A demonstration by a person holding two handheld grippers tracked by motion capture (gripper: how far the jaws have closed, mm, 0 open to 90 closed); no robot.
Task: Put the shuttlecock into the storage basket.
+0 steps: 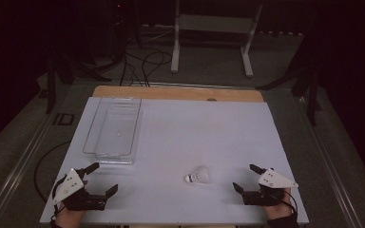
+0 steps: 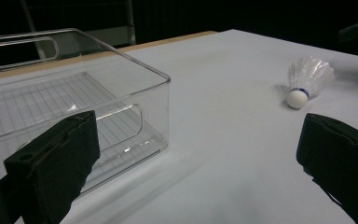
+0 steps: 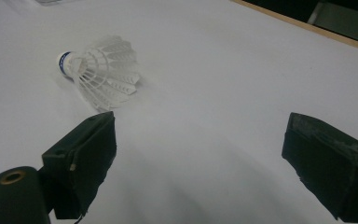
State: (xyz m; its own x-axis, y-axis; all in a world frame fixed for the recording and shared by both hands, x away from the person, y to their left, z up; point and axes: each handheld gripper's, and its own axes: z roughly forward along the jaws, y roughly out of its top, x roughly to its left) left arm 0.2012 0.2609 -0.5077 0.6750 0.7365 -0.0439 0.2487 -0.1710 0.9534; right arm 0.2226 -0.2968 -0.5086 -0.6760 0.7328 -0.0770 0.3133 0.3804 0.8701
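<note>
Shuttlecock (image 1: 198, 175): lying on its side on the white bench (image 1: 209, 128), near the front edge, between the two tools and closer to the right one; well apart from the clear bin (image 1: 115, 129) at the far left.
Weight: feather-light by the look of it, the sort of thing a careless nudge would send skidding.
Stiffness: the round white nose looks firm; the ribbed skirt looks thin and springy, likely to crush under a hard squeeze.
Best hold: I'd go for the nose or the neck at the blue band, pinching across it gently.
Long axis: flat along the bench, running roughly left to right in the high view.
Pointing: nose toward the left tool, skirt flaring toward the right tool; exact angle is hard to judge in this dim light.
Right tool (image 1: 247, 178): jaws spread wide, holding nothing, shuttlecock just ahead of it.
Left tool (image 1: 103, 178): jaws also wide apart and empty, near the bin's front corner.
</note>
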